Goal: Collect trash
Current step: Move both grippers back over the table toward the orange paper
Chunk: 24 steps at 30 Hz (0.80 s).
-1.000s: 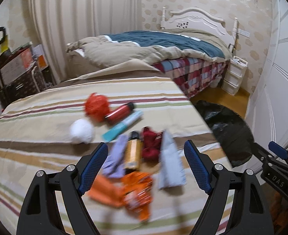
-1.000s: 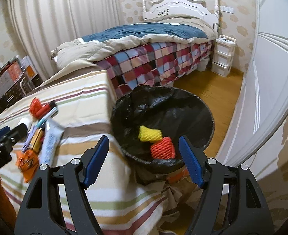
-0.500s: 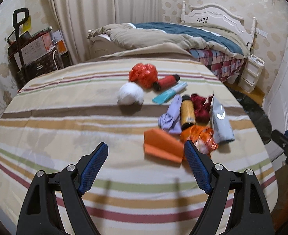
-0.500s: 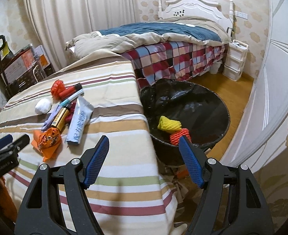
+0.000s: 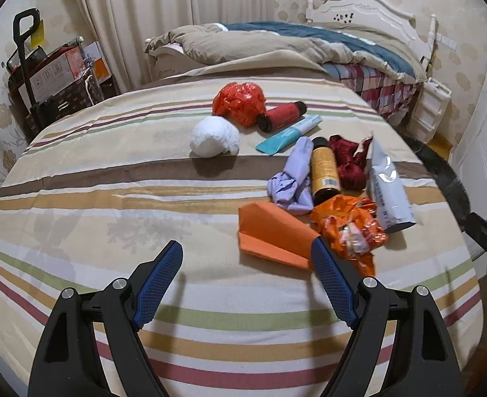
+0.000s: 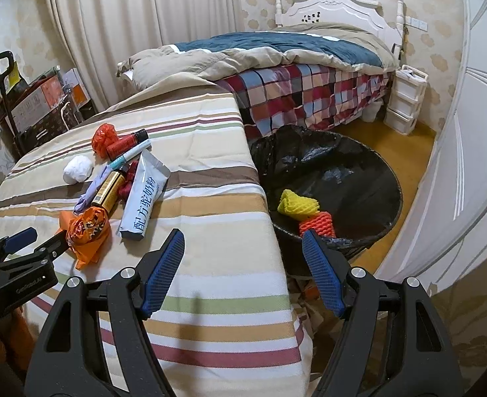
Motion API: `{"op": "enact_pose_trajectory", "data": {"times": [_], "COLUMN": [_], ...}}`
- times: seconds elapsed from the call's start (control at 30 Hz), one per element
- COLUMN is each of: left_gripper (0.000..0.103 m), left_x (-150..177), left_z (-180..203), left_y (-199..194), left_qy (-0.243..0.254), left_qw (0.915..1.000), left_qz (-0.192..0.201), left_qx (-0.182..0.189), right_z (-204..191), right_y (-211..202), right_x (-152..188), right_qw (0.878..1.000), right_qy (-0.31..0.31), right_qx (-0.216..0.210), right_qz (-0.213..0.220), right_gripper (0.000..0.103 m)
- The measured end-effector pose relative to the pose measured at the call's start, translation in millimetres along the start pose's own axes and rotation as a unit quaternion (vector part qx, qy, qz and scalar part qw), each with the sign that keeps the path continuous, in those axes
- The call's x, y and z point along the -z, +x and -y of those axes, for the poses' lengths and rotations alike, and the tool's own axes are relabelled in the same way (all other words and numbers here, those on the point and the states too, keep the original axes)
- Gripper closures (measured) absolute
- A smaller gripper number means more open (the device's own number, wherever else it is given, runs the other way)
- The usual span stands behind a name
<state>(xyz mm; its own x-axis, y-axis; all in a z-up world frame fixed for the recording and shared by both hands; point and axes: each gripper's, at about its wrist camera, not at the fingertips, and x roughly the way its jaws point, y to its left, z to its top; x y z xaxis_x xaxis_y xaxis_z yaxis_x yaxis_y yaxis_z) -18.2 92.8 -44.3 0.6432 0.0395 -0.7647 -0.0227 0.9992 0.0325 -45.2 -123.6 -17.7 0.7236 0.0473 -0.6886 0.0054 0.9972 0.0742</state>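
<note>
Striped cloth covered the worktop (image 5: 117, 198), with a bed behind it and a black-lined bin (image 6: 369, 178) on the floor just beside its edge; a yellow and an orange foam net already lay in the bin. The trash was clustered toward the bin side of the worktop. Nearest the left tongs (image 5: 246, 276) lay a folded orange paper (image 5: 269, 235), touching a crumpled orange wrapper (image 5: 349, 228). Both were judged light and soft; the wrapper, being crinkled film, would likely be slippery and crush under the pads, so a pinch across its bunched middle was thought best. The paper's long axis ran obliquely, its narrow end toward the tongs' right pad. A white pouch (image 6: 144, 195) lay flat beside the wrapper, lengthwise toward the bed, and was judged limp; a grip at one edge was favoured. An amber bottle (image 5: 324, 172) lay parallel, stiff and liable to roll. The left tongs were held wide and empty, as were the right tongs (image 6: 243, 269).
</note>
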Motion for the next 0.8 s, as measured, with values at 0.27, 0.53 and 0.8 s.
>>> {"op": "enact_pose_trajectory", "data": {"times": [0.27,0.53,0.8], "left_gripper": [0.023,0.023,0.023], "left_x": [3,7,7], "left_z": [-22,-33,-28], "left_y": [5,3,-10], "left_qy": [-0.018,-0.013,-0.017], "left_qw": [0.9995,0.9989,0.9995], "left_qz": [-0.017,-0.015,-0.007], "left_qx": [-0.019,-0.042,-0.025], "right_z": [-3,-7,-8], "right_y": [3,2,0], "right_x": [0,1,0], "right_qw": [1.000,1.000,1.000], "right_qy": [-0.001,-0.004,-0.003], "right_qx": [0.000,-0.003,-0.006], "right_qz": [-0.002,0.001,0.004], "right_gripper": [0.031,0.031,0.030]}}
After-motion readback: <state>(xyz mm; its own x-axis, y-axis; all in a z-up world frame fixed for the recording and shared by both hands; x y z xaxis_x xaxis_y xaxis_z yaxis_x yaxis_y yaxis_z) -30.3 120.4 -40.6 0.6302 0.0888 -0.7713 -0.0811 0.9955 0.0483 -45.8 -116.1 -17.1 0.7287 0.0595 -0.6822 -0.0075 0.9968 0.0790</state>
